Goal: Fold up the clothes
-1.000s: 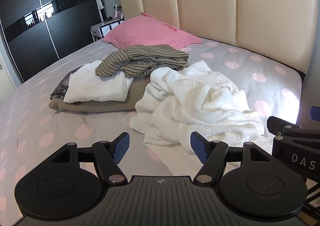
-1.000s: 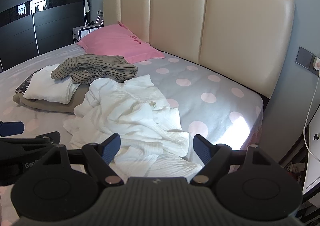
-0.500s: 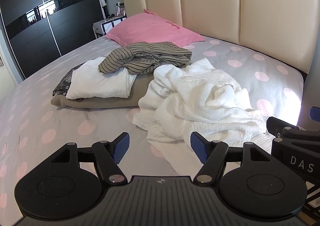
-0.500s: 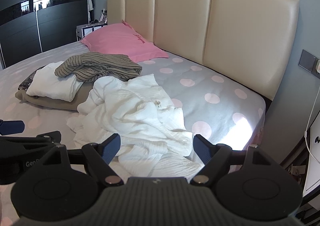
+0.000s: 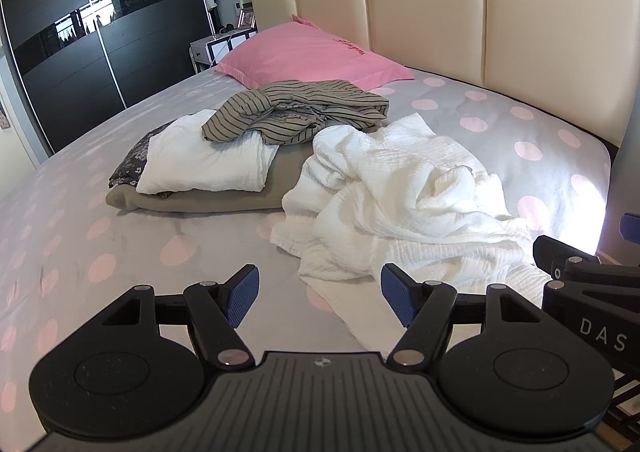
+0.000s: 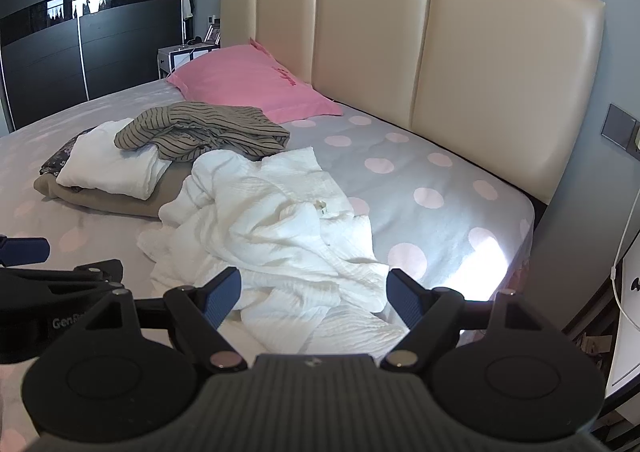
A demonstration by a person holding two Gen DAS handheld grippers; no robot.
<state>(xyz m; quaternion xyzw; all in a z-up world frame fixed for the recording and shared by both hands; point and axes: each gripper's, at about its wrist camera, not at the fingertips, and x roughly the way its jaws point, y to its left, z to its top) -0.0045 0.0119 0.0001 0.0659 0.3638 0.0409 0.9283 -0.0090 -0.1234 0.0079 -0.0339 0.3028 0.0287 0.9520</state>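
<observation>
A crumpled white garment (image 5: 404, 203) (image 6: 276, 236) lies unfolded on the grey, pink-dotted bed (image 5: 100, 244) (image 6: 432, 171), just beyond both grippers. Behind it a striped olive garment (image 5: 296, 113) (image 6: 208, 131) lies loosely over a stack: a folded white piece (image 5: 204, 163) (image 6: 108, 167), a dark patterned piece (image 5: 132, 163) and a folded tan piece (image 5: 208, 201) (image 6: 100, 197). My left gripper (image 5: 318, 300) hovers open over the sheet at the white garment's near edge, nothing between its blue pads. My right gripper (image 6: 314, 298) is open above the white garment's near folds, not touching.
A pink pillow (image 5: 312, 55) (image 6: 248, 87) rests against the cream padded headboard (image 5: 480, 19) (image 6: 400, 51). Dark sliding wardrobe doors (image 5: 80, 35) stand at the left, a bedside table (image 5: 216, 47) beside them. The bed's edge drops off at the right (image 6: 532, 219); a cable (image 6: 628, 219) hangs there.
The views have shifted slightly: the clothes sit a little lower and further right in both pictures. Both grippers stay open, holding nothing.
</observation>
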